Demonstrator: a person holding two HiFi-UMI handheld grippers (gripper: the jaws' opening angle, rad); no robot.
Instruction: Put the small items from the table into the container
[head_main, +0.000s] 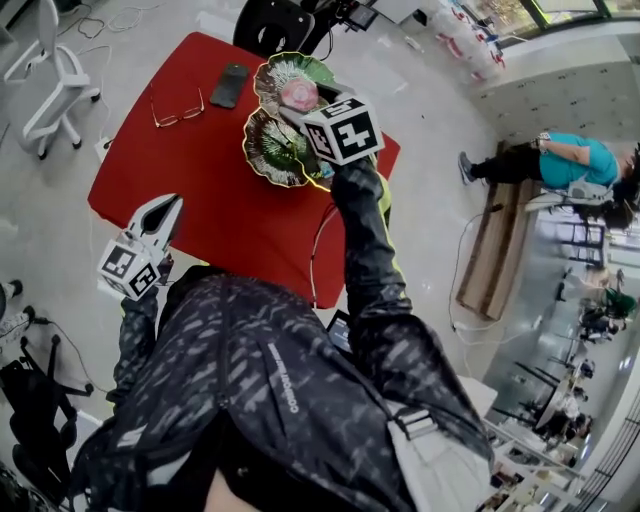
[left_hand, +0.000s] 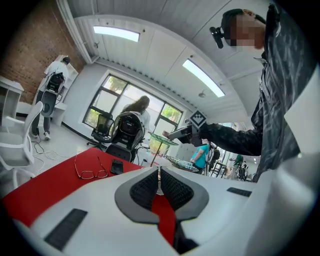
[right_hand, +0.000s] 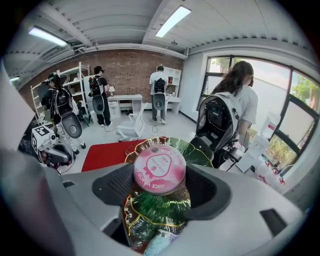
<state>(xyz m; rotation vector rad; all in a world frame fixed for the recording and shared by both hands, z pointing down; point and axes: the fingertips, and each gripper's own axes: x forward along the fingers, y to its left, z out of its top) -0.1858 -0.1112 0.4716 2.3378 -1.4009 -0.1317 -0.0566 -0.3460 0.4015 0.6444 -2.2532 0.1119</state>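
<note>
Over the green leaf-shaped tiered dish, my right claw grips a round pink-lidded cup between its pads. At the red tabletop's near-left edge, my left claw hangs closed, with nothing in it.

I have the head camera high, facing steeply down past the wearer's shoulders onto the red table, at mid range. The left gripper camera rides low just off the table's edge, tilted up, facing across the red top toward the windows; the right gripper shows far off in it. The right gripper camera hangs close over the green dishes, with the pink tin filling its centre, and faces the brick wall. All three share table and dishes; I note each gripper camera catches the other gripper
</note>
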